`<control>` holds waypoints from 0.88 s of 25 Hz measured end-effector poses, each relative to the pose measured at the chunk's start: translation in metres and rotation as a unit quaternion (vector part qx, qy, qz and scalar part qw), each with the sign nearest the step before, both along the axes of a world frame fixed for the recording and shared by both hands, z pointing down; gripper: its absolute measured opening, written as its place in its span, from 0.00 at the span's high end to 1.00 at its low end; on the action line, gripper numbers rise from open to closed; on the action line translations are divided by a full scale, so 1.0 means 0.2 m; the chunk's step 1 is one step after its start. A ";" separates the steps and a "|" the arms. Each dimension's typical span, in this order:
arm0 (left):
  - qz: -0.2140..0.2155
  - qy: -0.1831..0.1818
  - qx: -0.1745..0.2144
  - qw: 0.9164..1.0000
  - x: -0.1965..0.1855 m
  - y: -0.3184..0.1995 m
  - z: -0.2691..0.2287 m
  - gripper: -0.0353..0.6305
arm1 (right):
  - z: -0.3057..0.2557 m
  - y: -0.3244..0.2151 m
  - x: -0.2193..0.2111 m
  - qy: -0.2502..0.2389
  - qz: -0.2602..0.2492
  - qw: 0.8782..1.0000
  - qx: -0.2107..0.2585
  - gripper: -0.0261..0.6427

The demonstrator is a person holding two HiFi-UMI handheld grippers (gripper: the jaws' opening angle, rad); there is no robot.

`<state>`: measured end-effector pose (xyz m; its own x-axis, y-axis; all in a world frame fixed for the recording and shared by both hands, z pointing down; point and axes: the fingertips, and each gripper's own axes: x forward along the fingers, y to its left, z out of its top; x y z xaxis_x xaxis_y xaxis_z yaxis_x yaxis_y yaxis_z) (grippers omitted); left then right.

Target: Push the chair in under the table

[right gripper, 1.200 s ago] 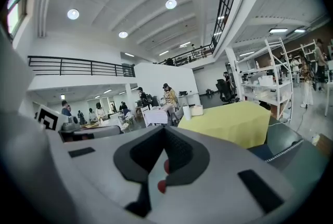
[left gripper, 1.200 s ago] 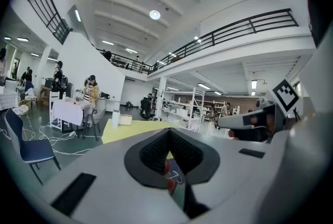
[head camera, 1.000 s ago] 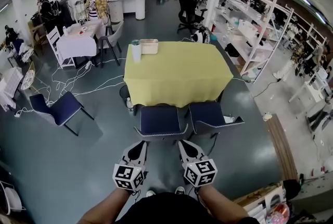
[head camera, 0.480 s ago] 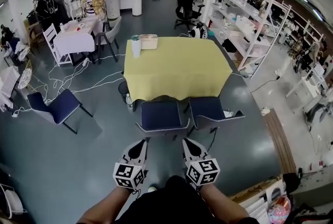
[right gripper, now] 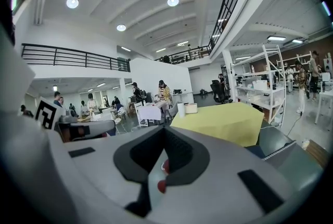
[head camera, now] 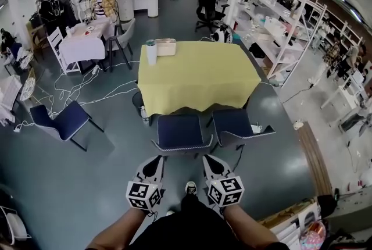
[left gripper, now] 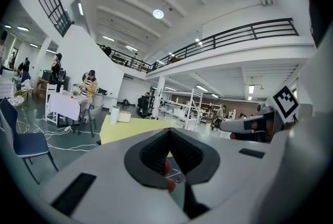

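Yellow cloth covers the surface [head camera: 197,77], ctr of the head view, biggest thing here. Against its near edge, just below ctr, 2 navy chairs stand side by side: left chair [head camera: 181,131] & right chair [head camera: 239,124]. Both seats are mostly out from under the cloth, neither pushed in. Can't tell which one the task means, but the left chair sits straight ahead of both tools. A 3rd navy chair [head camera: 61,121] stands well apart at mid-left, near white cables [head camera: 87,89] on the floor.

Handling, my guess: padded seat on thin dark legs, stiff frame, fairly light, should slide OK on the smooth grey floor. Best contact is prob. the backrest's top rim nearest the person, pushed evenly w/ both tool tips so it doesn't swivel. No grip needed.

Left tool [head camera: 156,161] & right tool [head camera: 209,160], lower ctr: 2 total, each w/ jaws closed tight, nothing between, short of the chairs, not touching.

Small stuff at the far-left corner of the surface: 1 white cylinder [head camera: 151,52], 1 pale tray [head camera: 165,46].
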<state>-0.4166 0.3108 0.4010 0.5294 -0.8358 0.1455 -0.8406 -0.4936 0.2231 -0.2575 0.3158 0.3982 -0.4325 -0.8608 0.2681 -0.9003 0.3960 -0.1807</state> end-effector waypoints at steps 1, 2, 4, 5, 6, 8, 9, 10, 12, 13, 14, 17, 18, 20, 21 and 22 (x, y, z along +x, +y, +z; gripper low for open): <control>-0.002 0.001 -0.002 1.000 0.01 -0.03 0.00 0.93 | 0.01 -0.03 0.01 0.000 -0.001 1.000 -0.001 0.94; -0.005 0.002 -0.003 1.000 0.02 -0.05 0.01 0.93 | 0.01 -0.06 0.02 -0.001 -0.003 1.000 -0.002 0.94; -0.008 0.002 -0.005 1.000 0.03 -0.10 0.01 0.93 | 0.01 -0.12 0.03 -0.001 -0.007 1.000 -0.001 0.94; -0.008 0.001 -0.005 1.000 0.04 -0.12 0.02 0.93 | 0.01 -0.16 0.04 -0.001 -0.009 1.000 0.000 0.94; -0.010 -0.001 -0.005 1.000 0.04 -0.15 0.03 0.93 | 0.02 -0.19 0.04 -0.001 -0.011 1.000 0.001 0.94; -0.012 -0.003 -0.006 1.000 0.06 -0.21 0.04 0.93 | 0.04 -0.25 0.05 -0.002 -0.014 1.000 -0.002 0.94; -0.014 -0.005 -0.006 1.000 0.06 -0.24 0.05 0.93 | 0.06 -0.29 0.06 -0.002 -0.016 1.000 -0.005 0.94; -0.015 -0.007 -0.007 1.000 0.06 -0.27 0.06 0.93 | 0.07 -0.32 0.06 -0.003 -0.018 1.000 -0.007 0.94; -0.020 -0.011 -0.011 1.000 0.05 -0.33 0.08 0.93 | 0.09 -0.40 0.06 -0.005 -0.023 1.000 -0.010 0.94; -0.023 -0.012 -0.014 1.000 0.05 -0.36 0.09 0.93 | 0.10 -0.43 0.05 -0.006 -0.025 1.000 -0.011 0.94; -0.027 -0.014 -0.017 0.999 0.05 -0.40 0.10 0.93 | 0.11 -0.47 0.05 -0.007 -0.028 0.999 -0.014 0.94; -0.035 -0.018 -0.024 0.999 0.06 -0.51 0.13 0.93 | 0.14 -0.59 0.07 -0.012 -0.038 0.999 -0.021 0.94; -0.037 -0.018 -0.026 0.999 0.07 -0.55 0.13 0.93 | 0.15 -0.63 0.08 -0.013 -0.041 0.999 -0.023 0.94; -0.039 -0.016 -0.027 0.999 0.11 -0.64 0.13 0.93 | 0.17 -0.72 0.11 -0.015 -0.048 0.998 -0.027 0.94; -0.041 -0.015 -0.027 0.999 0.12 -0.68 0.13 0.93 | 0.18 -0.76 0.12 -0.016 -0.053 0.998 -0.028 0.94; -0.043 -0.016 -0.028 0.999 0.14 -0.72 0.13 0.93 | 0.18 -0.80 0.13 -0.017 -0.057 0.998 -0.030 0.94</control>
